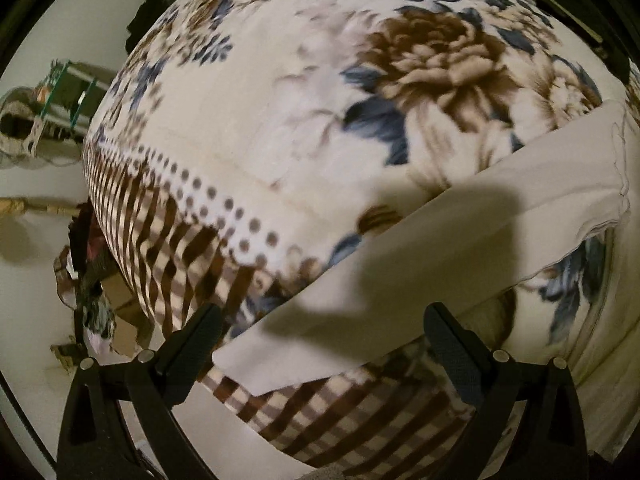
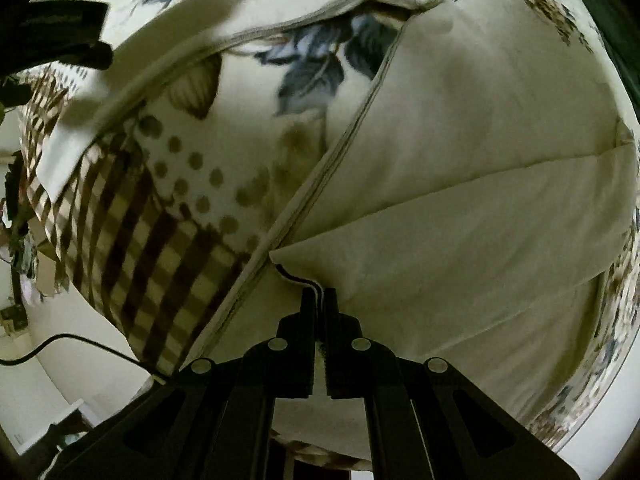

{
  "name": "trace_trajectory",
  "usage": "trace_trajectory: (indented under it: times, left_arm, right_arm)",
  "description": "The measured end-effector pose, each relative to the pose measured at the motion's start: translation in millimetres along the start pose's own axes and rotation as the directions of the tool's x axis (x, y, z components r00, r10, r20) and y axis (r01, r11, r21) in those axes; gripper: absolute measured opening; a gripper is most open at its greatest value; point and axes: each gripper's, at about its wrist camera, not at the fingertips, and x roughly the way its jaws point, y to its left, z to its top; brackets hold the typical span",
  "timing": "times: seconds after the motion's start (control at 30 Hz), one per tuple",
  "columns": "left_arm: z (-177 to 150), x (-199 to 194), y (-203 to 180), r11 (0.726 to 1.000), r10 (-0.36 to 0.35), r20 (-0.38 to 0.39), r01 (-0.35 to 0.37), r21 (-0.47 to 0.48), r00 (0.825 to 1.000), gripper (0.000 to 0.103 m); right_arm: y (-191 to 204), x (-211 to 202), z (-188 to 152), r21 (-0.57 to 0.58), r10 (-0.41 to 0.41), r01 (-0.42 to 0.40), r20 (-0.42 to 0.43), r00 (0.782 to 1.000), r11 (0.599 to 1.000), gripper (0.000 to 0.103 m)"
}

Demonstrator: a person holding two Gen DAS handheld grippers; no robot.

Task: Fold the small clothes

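A small cream-white garment (image 1: 460,240) lies on a bed covered by a floral and checked blanket (image 1: 280,80). In the left wrist view my left gripper (image 1: 324,316) is open and empty, hovering just above the garment's near corner. In the right wrist view the garment (image 2: 480,160) is spread with one part folded over. My right gripper (image 2: 319,292) is shut on a folded edge of the garment, pinching its hem between the fingertips. The blanket (image 2: 160,200) shows to the left of the garment.
The bed edge drops to a pale floor (image 1: 32,280) on the left. A pile of clothes and cardboard (image 1: 100,300) lies on the floor beside the bed. A black cable (image 2: 72,340) runs across the floor. A dark object, perhaps the other gripper, (image 2: 60,36) is at upper left.
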Motion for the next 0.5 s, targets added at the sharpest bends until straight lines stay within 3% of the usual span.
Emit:
trace_trajectory:
  times: [0.07,0.13,0.17,0.23,0.27,0.3,0.4,0.5]
  left_arm:
    - [-1,2,12,0.999,-0.019,-0.015,0.018,-0.026,1.000,0.103]
    - [-5,4,23,0.997,-0.049,-0.038,0.047,-0.067,0.998,0.103]
    - [-7,5,29,0.994,-0.070,-0.049,0.065,-0.092,0.996,0.103]
    - [-13,10,52,0.978,-0.134,-0.066,0.121,-0.169,0.989,0.103]
    - [-16,12,61,0.969,-0.162,-0.070,0.145,-0.202,0.984,0.103]
    - [-20,16,71,0.957,-0.189,-0.071,0.167,-0.237,0.979,0.103]
    - [-29,32,90,0.925,-0.254,-0.090,0.215,-0.314,0.963,0.103]
    - [-43,56,113,0.839,-0.359,-0.100,0.274,-0.469,0.928,0.102]
  right_arm:
    - [3,3,-9,0.006,0.004,-0.004,-0.016,1.000,1.000,0.004]
    - [-9,4,-6,0.065,0.058,-0.056,-0.028,0.998,0.996,0.006]
    - [-20,5,-12,0.138,0.136,-0.129,-0.041,0.990,0.982,0.012]
    - [-42,2,-20,0.249,0.248,-0.231,-0.038,0.968,0.941,0.034]
    - [-55,-2,-31,0.321,0.298,-0.280,-0.007,0.954,0.905,0.049]
    - [-64,-6,-40,0.367,0.316,-0.301,0.020,0.949,0.880,0.055]
    - [-86,-14,-63,0.457,0.306,-0.300,0.062,0.950,0.837,0.055]
    - [-109,-19,-81,0.520,0.299,-0.299,0.086,0.950,0.800,0.055]
